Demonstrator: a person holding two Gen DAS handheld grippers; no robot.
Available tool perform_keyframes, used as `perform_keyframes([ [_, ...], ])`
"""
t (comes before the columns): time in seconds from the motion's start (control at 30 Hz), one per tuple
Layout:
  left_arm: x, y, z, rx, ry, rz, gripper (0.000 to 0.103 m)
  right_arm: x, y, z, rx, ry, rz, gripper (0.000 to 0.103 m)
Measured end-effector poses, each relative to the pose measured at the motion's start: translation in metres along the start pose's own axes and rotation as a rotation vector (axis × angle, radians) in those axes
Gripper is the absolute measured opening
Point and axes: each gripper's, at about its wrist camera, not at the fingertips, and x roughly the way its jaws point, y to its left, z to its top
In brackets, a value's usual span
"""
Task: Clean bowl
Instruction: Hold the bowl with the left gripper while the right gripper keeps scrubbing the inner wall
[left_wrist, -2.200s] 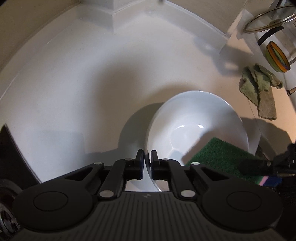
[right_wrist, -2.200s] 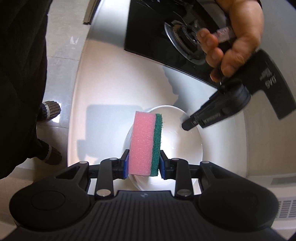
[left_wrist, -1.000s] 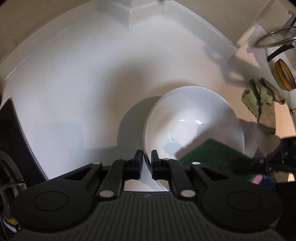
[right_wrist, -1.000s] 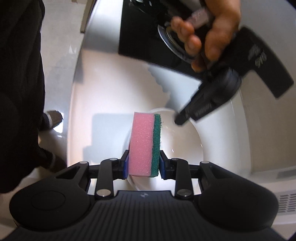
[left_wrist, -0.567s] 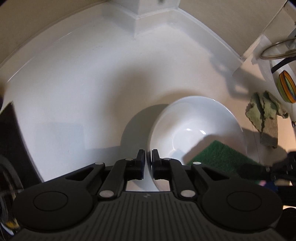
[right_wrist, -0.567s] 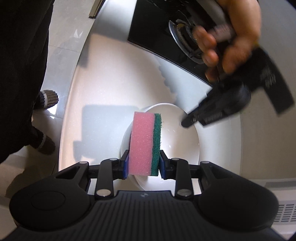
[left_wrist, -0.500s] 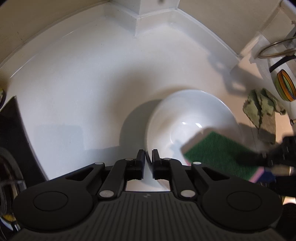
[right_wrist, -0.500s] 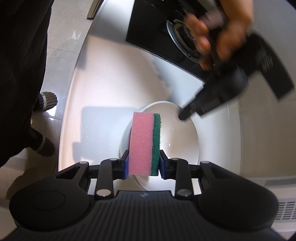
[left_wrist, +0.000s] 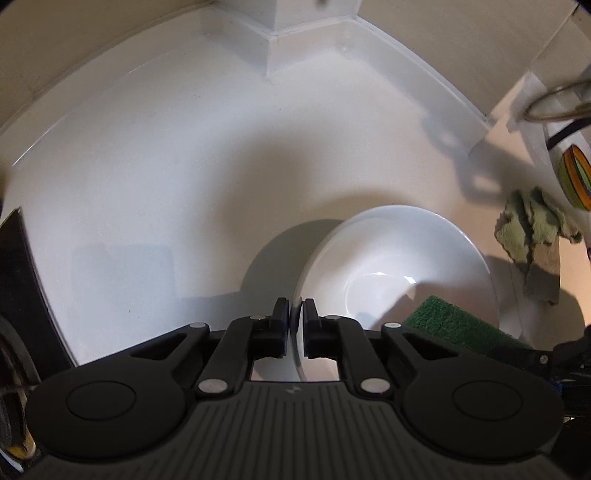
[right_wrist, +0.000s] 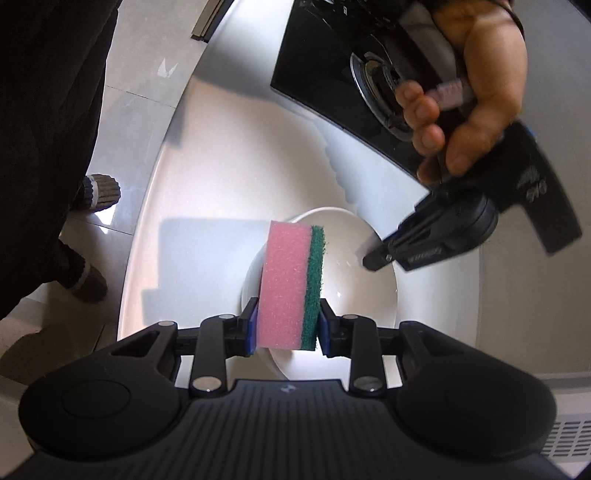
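Observation:
A white bowl (left_wrist: 399, 266) rests on the white counter, and my left gripper (left_wrist: 294, 316) is shut on its near rim. The same bowl (right_wrist: 354, 273) appears in the right wrist view, with the left gripper's fingers (right_wrist: 380, 258) at its far rim, held by a person's hand (right_wrist: 465, 85). My right gripper (right_wrist: 284, 317) is shut on a pink sponge with a green scouring side (right_wrist: 291, 284), held upright over the bowl. From the left wrist view, the sponge's green face (left_wrist: 454, 328) lies at the bowl's near right edge.
A black stove top with a burner (right_wrist: 384, 85) lies beyond the bowl. A crumpled green cloth (left_wrist: 532, 229) lies on the counter to the right, near a rack with a glass lid (left_wrist: 557, 103). The counter meets the wall corner (left_wrist: 273, 48). A person's feet (right_wrist: 96, 192) stand on the floor.
The sponge has drawn back from over the bowl's inside toward its right edge. The left gripper and bowl have shifted slightly, still held at the rim.

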Motion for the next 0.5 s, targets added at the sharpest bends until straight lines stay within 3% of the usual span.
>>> perform_keyframes([
  [0.23,-0.019,0.006,-0.043,-0.096,-0.031,-0.019,0.011,-0.001,-0.002,0.005,0.015,-0.009,0.003,0.027],
  [0.5,-0.009,0.002,-0.016,0.023,-0.008,0.006,0.008,0.004,-0.003,0.016,-0.009,-0.016,0.0,0.027],
])
